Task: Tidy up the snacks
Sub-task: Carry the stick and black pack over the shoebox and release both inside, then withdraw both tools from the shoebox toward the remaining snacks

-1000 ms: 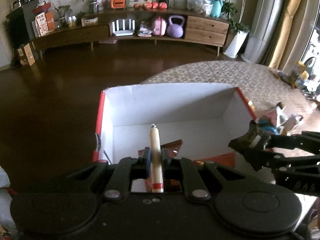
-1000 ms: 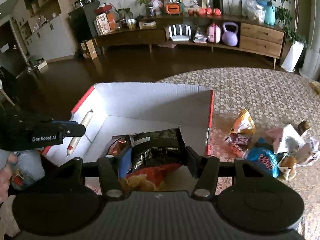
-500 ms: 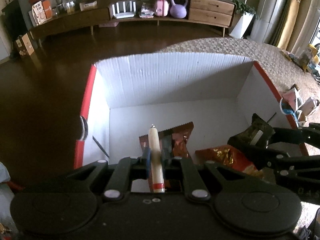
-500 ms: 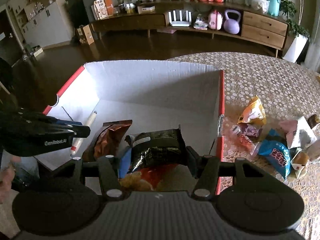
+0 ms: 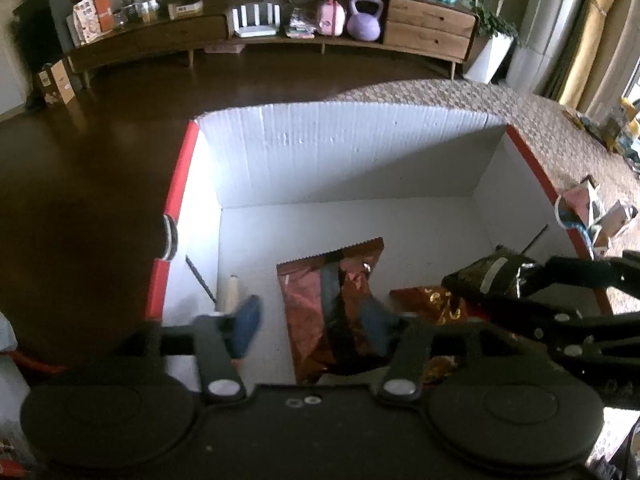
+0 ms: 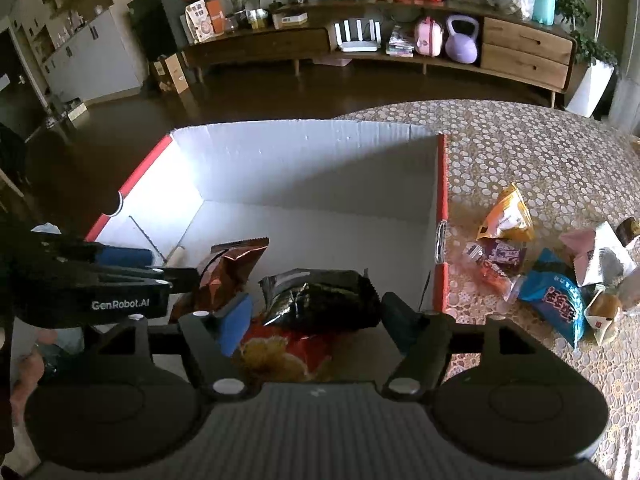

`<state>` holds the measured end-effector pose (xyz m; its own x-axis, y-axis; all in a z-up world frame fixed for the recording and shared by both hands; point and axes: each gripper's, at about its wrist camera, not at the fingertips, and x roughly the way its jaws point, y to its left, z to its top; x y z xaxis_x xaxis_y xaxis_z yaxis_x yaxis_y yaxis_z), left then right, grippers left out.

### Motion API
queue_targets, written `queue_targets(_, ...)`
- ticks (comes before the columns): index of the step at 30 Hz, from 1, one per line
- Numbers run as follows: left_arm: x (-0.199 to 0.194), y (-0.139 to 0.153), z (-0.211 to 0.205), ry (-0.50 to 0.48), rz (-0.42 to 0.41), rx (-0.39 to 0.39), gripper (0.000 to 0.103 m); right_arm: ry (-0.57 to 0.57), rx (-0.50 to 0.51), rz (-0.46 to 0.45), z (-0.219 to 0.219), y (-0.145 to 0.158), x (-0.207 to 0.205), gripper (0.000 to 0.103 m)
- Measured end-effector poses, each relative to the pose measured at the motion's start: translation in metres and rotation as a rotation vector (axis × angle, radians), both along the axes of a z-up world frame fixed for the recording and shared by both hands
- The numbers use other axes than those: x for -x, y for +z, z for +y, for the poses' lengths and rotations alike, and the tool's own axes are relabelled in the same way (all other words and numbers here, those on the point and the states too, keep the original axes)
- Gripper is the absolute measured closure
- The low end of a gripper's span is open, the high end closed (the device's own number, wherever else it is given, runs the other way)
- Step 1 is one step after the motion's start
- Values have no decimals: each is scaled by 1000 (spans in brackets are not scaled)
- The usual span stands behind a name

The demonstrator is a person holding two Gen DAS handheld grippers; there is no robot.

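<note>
A white cardboard box [image 5: 344, 160] with red edges stands open; it also shows in the right wrist view [image 6: 312, 168]. My left gripper [image 5: 316, 326] is open over the box; the cream sausage stick [image 5: 232, 294] lies loose by the box's left wall. A brown-red snack bag [image 5: 336, 300] lies on the box floor. My right gripper [image 6: 316, 316] is open inside the box, its fingers apart on either side of a dark snack bag [image 6: 320, 300], which rests on a red chip bag [image 6: 280, 352].
Several loose snacks lie on the patterned tablecloth right of the box: a yellow bag [image 6: 506, 216], a blue bag [image 6: 556, 300], a purple packet [image 6: 496, 256], white packets [image 6: 600, 252]. A long wooden sideboard [image 6: 360, 44] stands across the dark floor.
Both grippers have opened. The left one let go of the sausage stick, which dropped to the box's left wall. The right one released the dark bag onto the red chip bag.
</note>
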<state>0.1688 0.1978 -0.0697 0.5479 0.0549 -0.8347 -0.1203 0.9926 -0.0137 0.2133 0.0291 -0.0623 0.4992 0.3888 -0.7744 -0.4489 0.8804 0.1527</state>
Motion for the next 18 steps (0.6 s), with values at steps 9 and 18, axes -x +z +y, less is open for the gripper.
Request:
queue_targets(9, 13, 21, -7, -5, -59, -9, 21, -16, -31, -32, -14, 18, 15, 19)
queue_targets(18, 36, 53, -26, -33, -165, -46, 5, -31, -68, -75, -35, 41, 37, 1)
